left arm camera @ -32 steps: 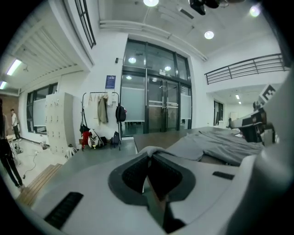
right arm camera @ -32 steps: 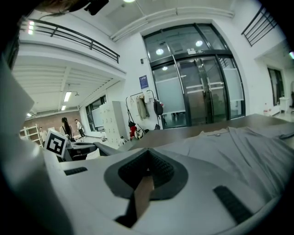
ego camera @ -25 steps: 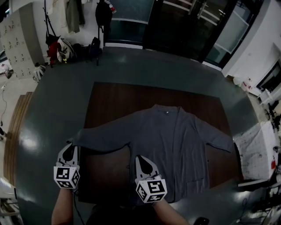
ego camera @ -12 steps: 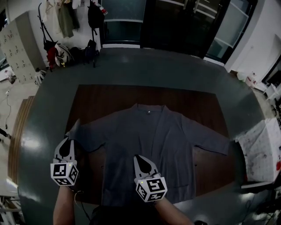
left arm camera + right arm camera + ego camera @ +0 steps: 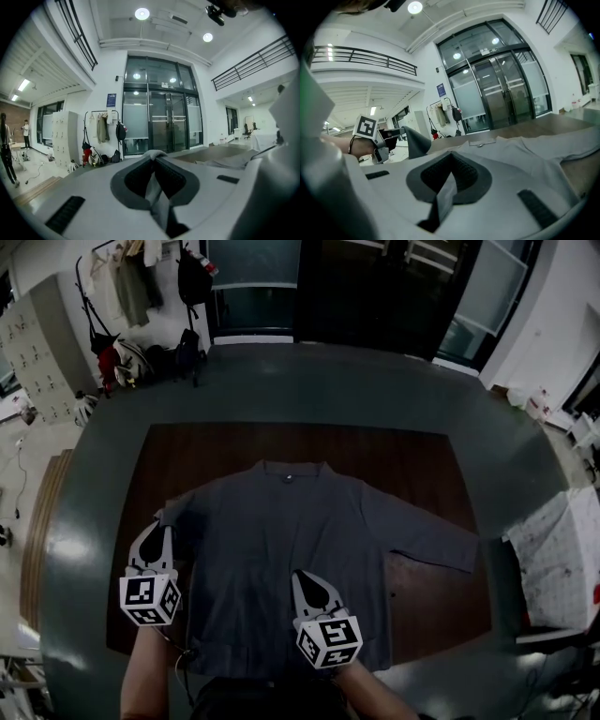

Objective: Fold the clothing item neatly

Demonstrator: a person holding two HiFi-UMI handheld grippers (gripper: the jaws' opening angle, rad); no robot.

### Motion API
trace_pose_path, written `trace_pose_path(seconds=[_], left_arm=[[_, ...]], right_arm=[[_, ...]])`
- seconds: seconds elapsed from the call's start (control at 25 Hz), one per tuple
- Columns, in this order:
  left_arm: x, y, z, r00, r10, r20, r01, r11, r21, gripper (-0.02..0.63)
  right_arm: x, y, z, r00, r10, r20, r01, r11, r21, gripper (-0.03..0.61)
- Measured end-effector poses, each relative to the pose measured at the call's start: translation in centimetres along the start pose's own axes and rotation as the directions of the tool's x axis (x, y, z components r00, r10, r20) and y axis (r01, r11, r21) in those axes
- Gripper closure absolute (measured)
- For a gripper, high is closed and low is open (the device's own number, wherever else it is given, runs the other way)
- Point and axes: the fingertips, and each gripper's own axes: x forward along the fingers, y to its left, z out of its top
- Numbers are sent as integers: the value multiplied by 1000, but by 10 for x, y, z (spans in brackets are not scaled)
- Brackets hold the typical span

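A grey cardigan [image 5: 281, 540] lies face up on the brown table [image 5: 403, 451], collar away from me. My left gripper [image 5: 161, 524] is shut on the left sleeve's end, which is lifted over the garment's left edge. In the left gripper view grey cloth [image 5: 157, 197] is pinched between the jaws [image 5: 154, 155]. My right gripper [image 5: 302, 575] is shut on a fold of the cardigan's lower front. The right gripper view shows that cloth [image 5: 446, 194] between its pads, the body [image 5: 520, 150] spread beyond, and the left gripper [image 5: 401, 133] with the raised sleeve. The right sleeve [image 5: 431, 545] lies stretched out flat.
Glass doors [image 5: 375, 287] stand beyond the table. A coat rack with hung clothes and bags [image 5: 122, 296] and lockers [image 5: 37, 343] are at the back left. A white, stained table [image 5: 562, 549] stands at the right. Grey floor surrounds the table.
Both grippers have moved right across the table. The left sleeve, stretched out to the left before, has been carried in over the cardigan's left side. The right sleeve has stayed flat.
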Motion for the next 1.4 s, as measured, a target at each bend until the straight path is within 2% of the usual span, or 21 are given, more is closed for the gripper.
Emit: trace_pose_path(seconds=[0.28, 0.52, 0.72, 0.88, 1.16, 1.4], left_arm=[[7, -38, -5, 998, -47, -29, 46, 999, -28, 581], [20, -52, -1, 996, -92, -4, 92, 996, -1, 581], [36, -88, 3, 991, -133, 8, 134, 991, -6, 581], [57, -127, 19, 991, -135, 23, 135, 991, -18, 581], [97, -204, 36, 990, -138, 44, 138, 990, -14, 581], [131, -280, 2, 981, -192, -31, 193, 981, 34, 581]], right_arm=[[-23, -22, 10, 996, -84, 10, 84, 996, 13, 591], [-21, -29, 19, 988, -149, 31, 149, 989, -2, 591], [-29, -54, 31, 981, -185, 65, 185, 983, 15, 591], [-36, -83, 36, 984, -169, 64, 166, 985, 45, 591], [-38, -137, 49, 993, -105, 49, 103, 994, 26, 591], [-43, -180, 38, 995, -94, 13, 93, 994, 54, 591]])
